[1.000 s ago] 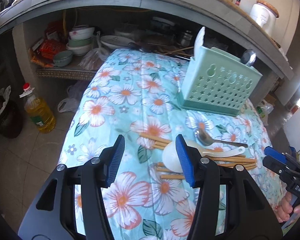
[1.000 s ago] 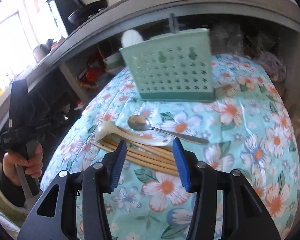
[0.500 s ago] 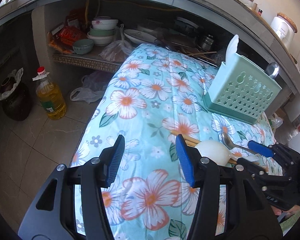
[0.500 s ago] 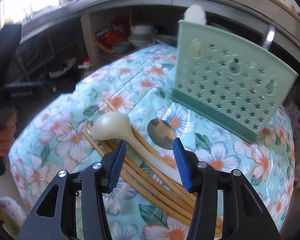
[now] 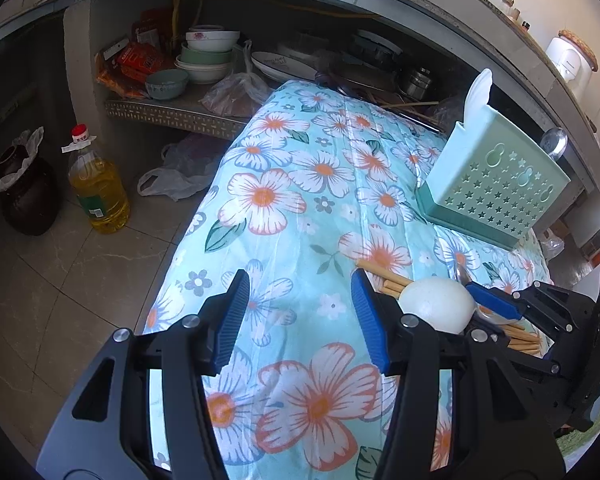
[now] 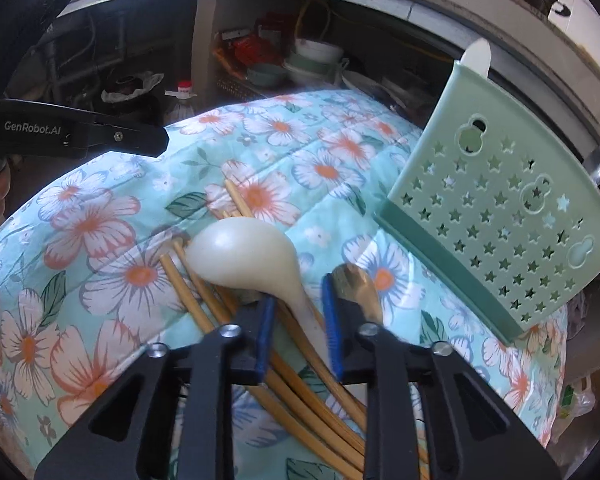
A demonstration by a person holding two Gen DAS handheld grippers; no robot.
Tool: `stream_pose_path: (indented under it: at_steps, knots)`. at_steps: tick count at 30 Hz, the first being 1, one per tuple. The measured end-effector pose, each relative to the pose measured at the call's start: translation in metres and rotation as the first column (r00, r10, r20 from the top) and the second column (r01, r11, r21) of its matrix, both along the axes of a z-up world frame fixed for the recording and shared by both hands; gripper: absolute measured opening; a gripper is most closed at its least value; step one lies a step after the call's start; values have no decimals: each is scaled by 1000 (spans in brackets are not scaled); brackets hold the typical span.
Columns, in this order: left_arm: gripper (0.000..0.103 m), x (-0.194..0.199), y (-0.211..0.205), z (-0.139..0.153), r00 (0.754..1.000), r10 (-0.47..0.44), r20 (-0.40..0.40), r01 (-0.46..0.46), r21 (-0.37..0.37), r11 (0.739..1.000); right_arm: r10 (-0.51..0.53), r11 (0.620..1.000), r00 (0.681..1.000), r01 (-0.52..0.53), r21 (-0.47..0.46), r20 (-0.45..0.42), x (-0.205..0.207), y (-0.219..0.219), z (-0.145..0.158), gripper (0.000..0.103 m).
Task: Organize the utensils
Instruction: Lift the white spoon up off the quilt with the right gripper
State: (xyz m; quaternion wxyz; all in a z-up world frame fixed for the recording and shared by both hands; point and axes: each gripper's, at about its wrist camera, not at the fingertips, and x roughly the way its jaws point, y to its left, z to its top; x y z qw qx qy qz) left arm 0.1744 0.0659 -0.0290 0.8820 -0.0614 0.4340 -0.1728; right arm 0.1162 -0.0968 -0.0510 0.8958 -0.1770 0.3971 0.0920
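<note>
Right gripper [image 6: 298,312] low over floral-clothed surface [image 6: 100,240], jaws closing around handle of white ladle [image 6: 244,256]; pads not seen pressing yet. Ladle lies on bamboo chopsticks [image 6: 204,308], metal spoon [image 6: 358,286] just beside. Left gripper [image 5: 300,312] hovers over bare cloth, jaws moderately wide, nothing between. Green utensil holder [image 6: 500,224] stands beyond, near surface's far end.

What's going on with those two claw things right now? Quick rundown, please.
Right gripper closing around white spoon handle. Left gripper open, empty. Chopsticks under spoon, metal spoon beside right-hand finger. Green holder unobstructed.
</note>
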Motion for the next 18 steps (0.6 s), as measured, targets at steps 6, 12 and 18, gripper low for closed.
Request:
stream_pose_path:
  at_steps: [6,12,18]
  knots:
    - [50,-1,1,3,1000,-7,5,7,-8,1000,-77,997,991,75,27,105,-8,-11,17,4]
    - [50,-4,-5,10,999,-31,27,32,-35,999,-250,958,947,211,196,203,-28,-58,59,4]
    - [50,-6,-33,19,991,-120,50,123,-67,990,-431,840,873,296,456,227,-74,-120,92,4]
